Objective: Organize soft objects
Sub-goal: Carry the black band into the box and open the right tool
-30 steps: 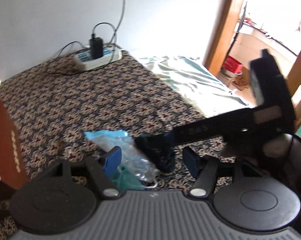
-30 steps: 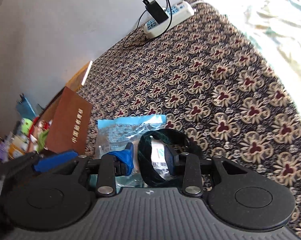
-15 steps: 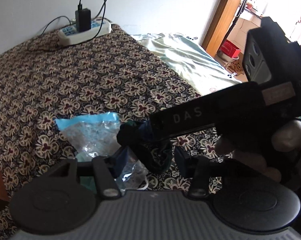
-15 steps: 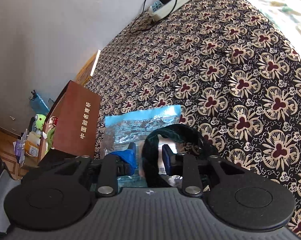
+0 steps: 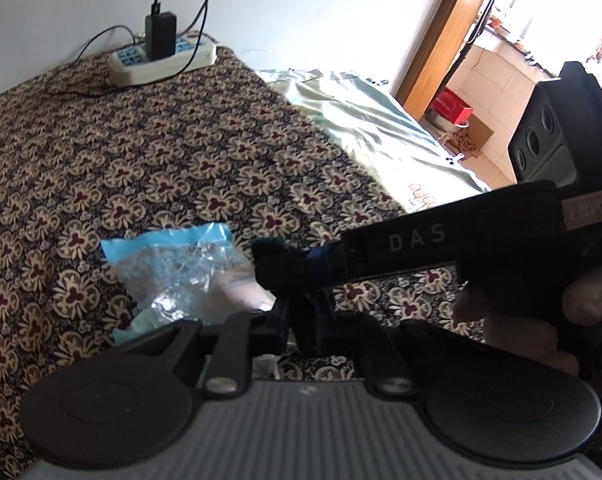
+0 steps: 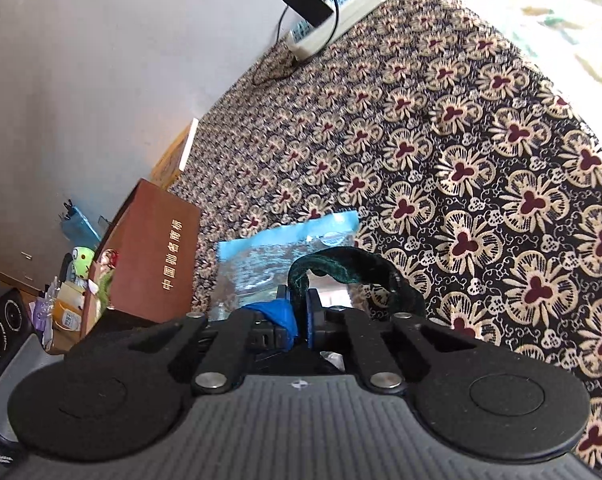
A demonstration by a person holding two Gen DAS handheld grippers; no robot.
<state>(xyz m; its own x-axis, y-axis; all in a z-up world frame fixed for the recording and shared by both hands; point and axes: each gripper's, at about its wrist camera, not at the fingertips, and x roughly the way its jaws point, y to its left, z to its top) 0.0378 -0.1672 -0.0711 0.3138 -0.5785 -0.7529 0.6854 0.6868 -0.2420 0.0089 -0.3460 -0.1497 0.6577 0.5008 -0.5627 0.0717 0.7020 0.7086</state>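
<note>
Right wrist: right hand-held gripper [image 6: 299,320] pinches band [image 6: 353,266] over bag [image 6: 261,264]
Lift slowly; left hand-held gripper [image 5: 301,326] clamps the band too

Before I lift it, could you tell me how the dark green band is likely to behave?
The band will probably flop: it is a soft, velvety loop, sagging beyond the right gripper shut on it. It looks light. Its fuzzy surface should resist slipping. It may drag the plastic bag beneath.
</note>
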